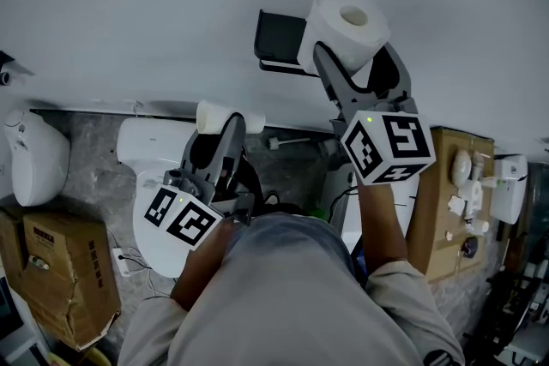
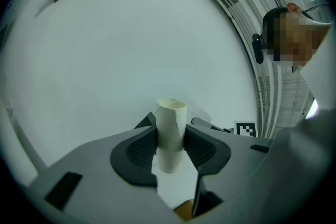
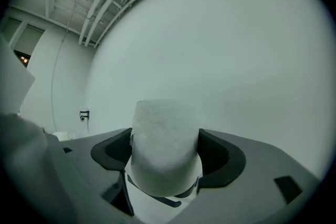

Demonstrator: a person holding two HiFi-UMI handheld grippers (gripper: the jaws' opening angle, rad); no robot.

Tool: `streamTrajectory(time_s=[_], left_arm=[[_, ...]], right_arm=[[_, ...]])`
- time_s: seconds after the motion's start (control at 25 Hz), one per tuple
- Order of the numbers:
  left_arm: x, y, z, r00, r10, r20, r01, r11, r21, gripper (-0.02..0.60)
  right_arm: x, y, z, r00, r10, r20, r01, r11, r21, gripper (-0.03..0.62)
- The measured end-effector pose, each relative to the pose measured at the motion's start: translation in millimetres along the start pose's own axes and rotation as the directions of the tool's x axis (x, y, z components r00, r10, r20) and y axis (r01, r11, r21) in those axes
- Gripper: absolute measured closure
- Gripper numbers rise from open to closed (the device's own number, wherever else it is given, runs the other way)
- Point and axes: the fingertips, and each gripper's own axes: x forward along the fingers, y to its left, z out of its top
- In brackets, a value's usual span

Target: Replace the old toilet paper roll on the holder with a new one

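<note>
My left gripper (image 1: 225,121) (image 2: 170,147) is shut on the old roll (image 1: 214,117) (image 2: 170,131), a nearly bare white tube standing upright between the dark pads. It hangs over the toilet, left of and below the holder. My right gripper (image 1: 358,73) (image 3: 165,157) is shut on the new full white roll (image 1: 346,28) (image 3: 165,144), core hole facing up. That roll is right beside the black wall holder (image 1: 279,43), overlapping its right end in the head view. Neither gripper view shows the holder, only the white wall.
A white toilet (image 1: 159,184) stands below the left gripper. A white bin (image 1: 34,159) and a cardboard box (image 1: 60,274) sit at the left. At the right stand a brown cabinet (image 1: 442,201) and a white wall dispenser (image 1: 510,184). The person's torso fills the bottom middle.
</note>
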Motion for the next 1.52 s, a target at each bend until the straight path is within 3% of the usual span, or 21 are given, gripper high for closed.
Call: streamTrajectory(time_s=[0.32,0.52,0.76,0.96,1.28,1.52], left_arm=[[1,-14,-7,0.999,-0.033,-0.016,0.033,0.999,-0.006,0.436],[2,-16,-7,0.999,-0.047,-0.027,0.047,0.999,-0.007,0.436],[5,-30,-18,0.996,-0.072,-0.053,0.072,0.997,-0.009,0.436],[12,-42,-29,0.992,-0.099,-0.080,0.098,0.995,-0.012,0.436],[24,-64,-53,0.978,-0.151,-0.144,0.150,0.988,-0.023,0.436],[30,-80,-66,0.967,-0.180,-0.183,0.179,0.984,-0.018,0.436]], right_arm=[[-20,-6,2,0.999,0.028,0.035,-0.032,0.990,0.140,0.206],[-30,-11,4,0.996,0.043,0.078,-0.063,0.959,0.277,0.207],[-56,-25,4,0.989,0.063,0.134,-0.121,0.865,0.486,0.209],[-74,-39,0,0.983,0.061,0.174,-0.151,0.803,0.576,0.209],[-111,-77,-18,0.979,-0.035,0.201,-0.119,0.702,0.702,0.209],[-137,-105,-44,0.974,-0.127,0.189,-0.081,0.584,0.808,0.209]])
